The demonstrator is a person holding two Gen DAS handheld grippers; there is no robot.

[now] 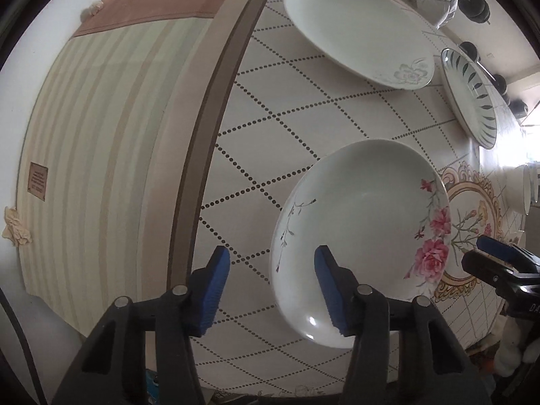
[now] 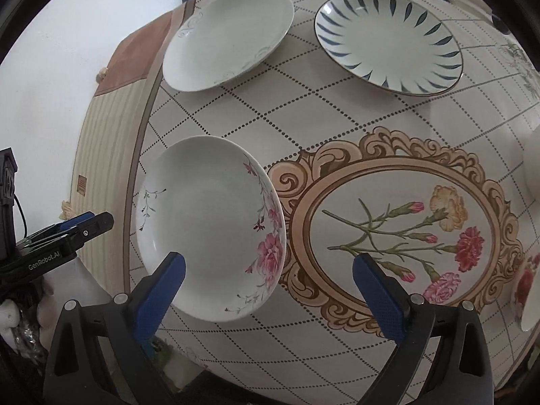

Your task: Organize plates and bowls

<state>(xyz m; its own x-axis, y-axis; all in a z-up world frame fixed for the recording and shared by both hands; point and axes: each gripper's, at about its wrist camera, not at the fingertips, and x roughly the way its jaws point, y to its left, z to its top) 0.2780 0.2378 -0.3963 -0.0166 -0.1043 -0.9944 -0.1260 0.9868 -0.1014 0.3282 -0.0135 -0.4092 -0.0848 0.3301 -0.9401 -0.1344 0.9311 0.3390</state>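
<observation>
A white plate with pink roses [image 1: 361, 236] [image 2: 209, 229] lies near the table's front edge. My left gripper [image 1: 271, 287] is open, with its right finger over the plate's near rim and its left finger over the cloth. My right gripper [image 2: 268, 295] is open wide above the plate's right rim and the cloth's medallion. A white plate with a grey flower [image 1: 354, 30] [image 2: 229, 37] and a plate with dark leaf strokes [image 1: 470, 98] [image 2: 388, 42] lie farther back. Each gripper shows in the other's view, the right one [image 1: 499, 263] and the left one [image 2: 72, 231].
The round table has a patterned cloth [image 1: 290, 135] with a flower medallion [image 2: 398, 233]. A white bowl [image 1: 519, 189] stands at the right. Another floral dish [image 2: 526, 290] is cut off at the right edge. A striped rug [image 1: 101, 141] lies on the floor left of the table.
</observation>
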